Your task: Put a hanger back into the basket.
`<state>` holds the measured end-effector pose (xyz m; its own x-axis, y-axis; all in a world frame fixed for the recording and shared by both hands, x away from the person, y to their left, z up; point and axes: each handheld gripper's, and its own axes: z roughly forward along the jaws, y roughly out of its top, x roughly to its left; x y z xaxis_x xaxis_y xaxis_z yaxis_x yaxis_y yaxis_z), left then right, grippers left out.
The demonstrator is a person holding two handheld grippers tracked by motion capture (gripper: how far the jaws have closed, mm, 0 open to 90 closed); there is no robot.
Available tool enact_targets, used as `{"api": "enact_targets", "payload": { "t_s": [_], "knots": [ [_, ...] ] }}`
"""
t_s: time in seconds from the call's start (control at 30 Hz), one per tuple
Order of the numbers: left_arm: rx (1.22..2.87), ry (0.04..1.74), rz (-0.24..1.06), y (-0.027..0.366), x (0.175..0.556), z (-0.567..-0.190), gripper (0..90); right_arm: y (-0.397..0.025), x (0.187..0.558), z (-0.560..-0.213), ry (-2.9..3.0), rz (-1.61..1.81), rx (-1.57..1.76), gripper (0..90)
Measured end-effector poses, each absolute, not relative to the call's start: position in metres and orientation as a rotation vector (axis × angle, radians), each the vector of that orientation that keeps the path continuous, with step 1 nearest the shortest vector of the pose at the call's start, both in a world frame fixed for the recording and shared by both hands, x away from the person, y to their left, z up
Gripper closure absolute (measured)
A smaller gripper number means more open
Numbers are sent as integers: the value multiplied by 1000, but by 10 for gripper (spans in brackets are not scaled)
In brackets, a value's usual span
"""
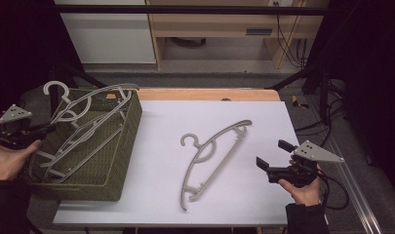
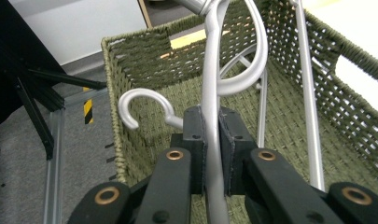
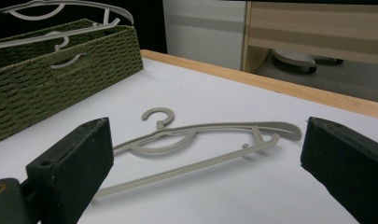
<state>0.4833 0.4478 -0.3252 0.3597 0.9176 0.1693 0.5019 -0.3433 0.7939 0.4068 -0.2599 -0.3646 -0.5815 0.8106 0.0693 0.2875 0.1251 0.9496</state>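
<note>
Hangers: one grey hanger (image 2: 213, 116) is pinched between the fingers of the left gripper (image 2: 211, 140) above the woven basket (image 2: 144, 51), its lower end cut off by the frame's bottom edge. How many more lie tangled in that basket is hard to tell. Right of the basket, a loose hanger (image 1: 209, 158) lies flat on the white bench (image 1: 166, 195). Beyond it the right gripper (image 1: 272, 155) hovers, fingers wide apart, holding nothing.

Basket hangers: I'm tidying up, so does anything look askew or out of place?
Yes. The hangers don't fit flat in the basket: they lie tilted, with hooks and ends poking over its rim. One hanger lies loose on the table, outside the basket.
</note>
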Motion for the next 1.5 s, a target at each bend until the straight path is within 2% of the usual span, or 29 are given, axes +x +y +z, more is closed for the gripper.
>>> {"api": "enact_targets", "payload": {
  "t_s": [0.6,0.77,1.2,1.37,1.5],
  "knots": [
    [2022,1273,855,464,483,-339,824,-260,407,-364,1938,1464,1057,27],
    [2073,1269,831,454,490,-350,824,-259,407,-364,1938,1464,1055,27],
    [2128,1380,723,445,497,-386,816,-259,407,-364,1935,1462,1057,27],
    [2232,1424,682,438,503,-392,786,-258,407,-364,1935,1465,1053,27],
    [2234,1427,671,436,502,-391,726,-259,406,-364,1937,1463,1053,27]
  ]
}}
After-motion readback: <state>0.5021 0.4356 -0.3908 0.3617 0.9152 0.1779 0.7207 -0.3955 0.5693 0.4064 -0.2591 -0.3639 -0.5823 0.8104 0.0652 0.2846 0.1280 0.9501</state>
